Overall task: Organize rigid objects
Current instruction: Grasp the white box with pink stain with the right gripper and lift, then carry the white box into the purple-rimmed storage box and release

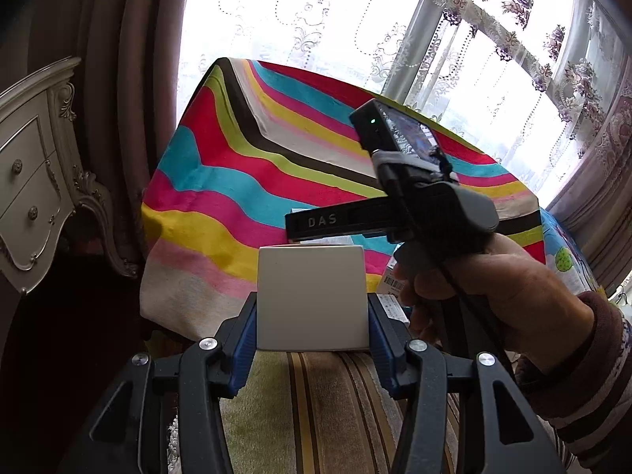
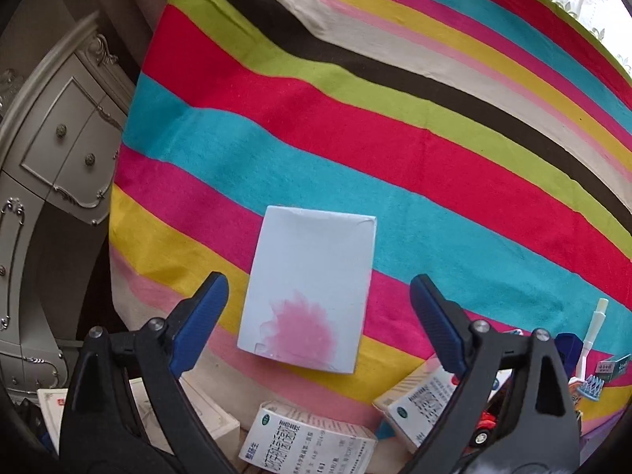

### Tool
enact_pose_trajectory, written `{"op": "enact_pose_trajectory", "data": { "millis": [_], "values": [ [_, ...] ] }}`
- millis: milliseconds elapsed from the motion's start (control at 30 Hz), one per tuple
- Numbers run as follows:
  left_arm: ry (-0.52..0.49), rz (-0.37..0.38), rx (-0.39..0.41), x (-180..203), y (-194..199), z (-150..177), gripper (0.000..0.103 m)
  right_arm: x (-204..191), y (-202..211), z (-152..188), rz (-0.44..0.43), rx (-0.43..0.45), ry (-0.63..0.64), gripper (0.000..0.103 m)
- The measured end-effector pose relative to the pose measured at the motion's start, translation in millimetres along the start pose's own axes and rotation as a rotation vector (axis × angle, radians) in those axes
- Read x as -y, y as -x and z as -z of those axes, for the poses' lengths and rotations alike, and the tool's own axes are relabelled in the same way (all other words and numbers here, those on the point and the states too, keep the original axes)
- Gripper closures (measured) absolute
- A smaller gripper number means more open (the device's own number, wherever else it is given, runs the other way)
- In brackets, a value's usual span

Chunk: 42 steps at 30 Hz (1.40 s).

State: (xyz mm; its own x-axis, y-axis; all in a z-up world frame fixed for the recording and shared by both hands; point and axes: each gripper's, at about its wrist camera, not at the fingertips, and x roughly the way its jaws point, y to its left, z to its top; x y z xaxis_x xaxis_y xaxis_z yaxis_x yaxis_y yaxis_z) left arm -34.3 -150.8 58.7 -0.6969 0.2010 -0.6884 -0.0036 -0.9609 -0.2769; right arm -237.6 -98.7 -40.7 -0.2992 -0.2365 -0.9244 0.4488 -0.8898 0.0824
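Observation:
My left gripper (image 1: 312, 316) is shut on a plain white box (image 1: 312, 296), its blue pads pressing both sides, held in the air in front of the table. My right gripper (image 2: 316, 296) is open and empty, its blue fingertips (image 2: 205, 312) either side of a white box with a pink flower print (image 2: 308, 288) that lies flat on the striped tablecloth (image 2: 395, 138). In the left wrist view the right gripper's body and the hand holding it (image 1: 454, 213) show ahead to the right; its fingers are hidden.
Several medicine boxes (image 2: 312, 442) lie at the table's near edge, another (image 2: 422, 403) under the right finger. A red toy (image 2: 486, 426), a white tube (image 2: 592, 328) and small items sit at the right. An ornate white cabinet (image 1: 35, 181) stands left; a curtained window (image 1: 395, 19) behind.

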Motion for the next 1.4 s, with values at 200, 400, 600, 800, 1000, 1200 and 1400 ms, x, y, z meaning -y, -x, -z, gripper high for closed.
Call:
{"op": "enact_pose_trajectory", "data": {
  "millis": [200,400,600,800,1000,1200,1400],
  "values": [
    [0.004,-0.012,-0.001,-4.3,2.8,1.4,0.052,-12.5,-13.6,4.0,0.006,0.023,0.058,0.03],
    [0.001,-0.013,0.021,0.8,10.8,-4.0,0.052,5.1,28.2,7.1,-0.038,0.125,0.052,0.03],
    [-0.051,0.021,0.073,32.0,27.3,-13.8,0.052,40.3,101.7,26.5,-0.029,0.277,-0.011,0.03],
    [-0.137,0.085,0.105,85.9,37.1,-21.6,0.052,106.2,171.6,78.2,0.034,0.399,-0.13,0.03],
    [-0.261,0.185,0.106,165.5,27.1,-21.6,0.052,187.7,218.9,144.3,0.129,0.472,-0.317,0.03],
    [-0.37,0.315,0.065,254.3,-0.2,-6.3,0.052,266.7,232.2,227.2,0.234,0.487,-0.552,0.03],
    [-0.472,0.395,0.002,328.4,-24.4,15.5,0.052,334.3,229.6,304.4,0.316,0.466,-0.82,0.03]
  ]
}}
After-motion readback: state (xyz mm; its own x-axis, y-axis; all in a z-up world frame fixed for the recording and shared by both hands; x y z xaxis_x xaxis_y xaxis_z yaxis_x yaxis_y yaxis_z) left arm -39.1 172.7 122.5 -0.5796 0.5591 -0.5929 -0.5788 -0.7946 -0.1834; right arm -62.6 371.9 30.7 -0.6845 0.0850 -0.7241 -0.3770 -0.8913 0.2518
